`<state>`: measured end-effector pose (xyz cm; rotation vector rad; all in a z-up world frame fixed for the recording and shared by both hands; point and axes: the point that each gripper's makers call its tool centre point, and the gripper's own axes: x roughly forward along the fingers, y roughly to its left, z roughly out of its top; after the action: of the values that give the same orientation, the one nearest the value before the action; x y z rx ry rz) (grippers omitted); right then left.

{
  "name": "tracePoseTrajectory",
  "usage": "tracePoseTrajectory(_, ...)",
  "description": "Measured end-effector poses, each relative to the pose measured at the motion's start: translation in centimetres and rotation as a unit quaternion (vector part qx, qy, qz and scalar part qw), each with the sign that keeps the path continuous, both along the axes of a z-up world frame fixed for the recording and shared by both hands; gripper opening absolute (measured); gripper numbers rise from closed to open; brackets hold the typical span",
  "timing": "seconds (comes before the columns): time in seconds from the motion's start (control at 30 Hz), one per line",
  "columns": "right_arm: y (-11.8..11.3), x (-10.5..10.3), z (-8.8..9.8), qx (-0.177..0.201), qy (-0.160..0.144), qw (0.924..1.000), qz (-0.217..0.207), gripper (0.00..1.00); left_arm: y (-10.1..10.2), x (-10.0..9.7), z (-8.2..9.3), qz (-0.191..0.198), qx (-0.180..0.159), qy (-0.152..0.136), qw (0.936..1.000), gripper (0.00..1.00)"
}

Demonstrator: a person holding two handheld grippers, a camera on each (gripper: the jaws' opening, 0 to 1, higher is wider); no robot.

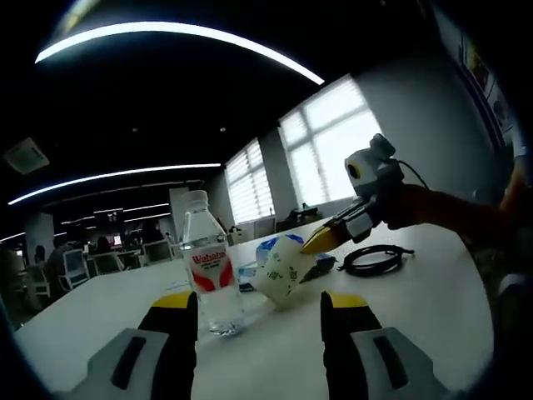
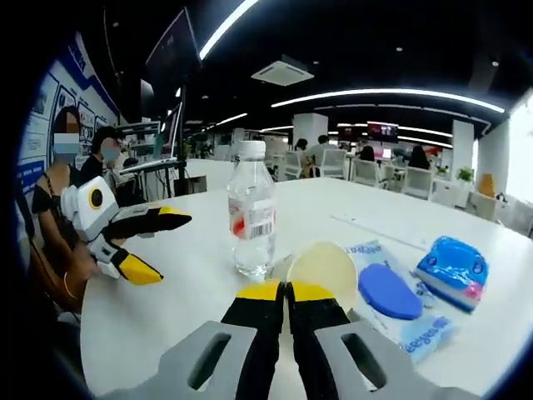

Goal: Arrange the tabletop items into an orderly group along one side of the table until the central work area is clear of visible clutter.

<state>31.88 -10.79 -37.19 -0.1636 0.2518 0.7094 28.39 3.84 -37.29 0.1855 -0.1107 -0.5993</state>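
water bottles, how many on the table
1. The water bottle stands upright on the white table, just beyond the paper cup that the right gripper holds by its rim. Others may sit outside both views.

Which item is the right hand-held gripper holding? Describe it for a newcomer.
On the white table, find the clear water bottle with the red label. Beside it, the right hand-held gripper pinches a pale paper cup, tipped sideways. Unlike the blue wipes packs nearby, it is cream-coloured and hollow.
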Motion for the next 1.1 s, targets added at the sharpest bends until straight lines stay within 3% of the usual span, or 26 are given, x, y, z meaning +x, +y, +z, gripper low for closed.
tracePoseTrajectory(0.13, 0.0, 0.1, 0.4, -0.009, -0.007, 0.9999, 0.002, 0.0, -0.1, 0.0, 0.0, -0.001, 0.002, -0.002, 1.0, 0.59)
tracePoseTrajectory(0.33, 0.5, -0.1, 0.8, -0.061, -0.039, 0.9972, 0.015, 0.0, 0.0, 0.0, 0.0, 0.001, 0.002, -0.002, 1.0, 0.59)
tracePoseTrajectory(0.57, 1.3, 0.0, 2.1, -0.081, -0.064, 0.9942, 0.029, 0.0, 0.1, 0.0, 0.1, 0.002, 0.001, -0.003, 1.0, 0.59)
tracePoseTrajectory(0.87, 1.5, 0.5, 3.8, -0.146, -0.094, 0.9838, 0.043, 0.0, 0.3, 0.1, 0.1, 0.004, 0.001, -0.003, 1.0, 0.59)
tracePoseTrajectory(1.1, 2.0, 0.7, 4.1, -0.169, -0.103, 0.9787, 0.053, 0.0, 0.3, 0.0, 0.0, 0.004, 0.0, -0.001, 1.0, 0.59)
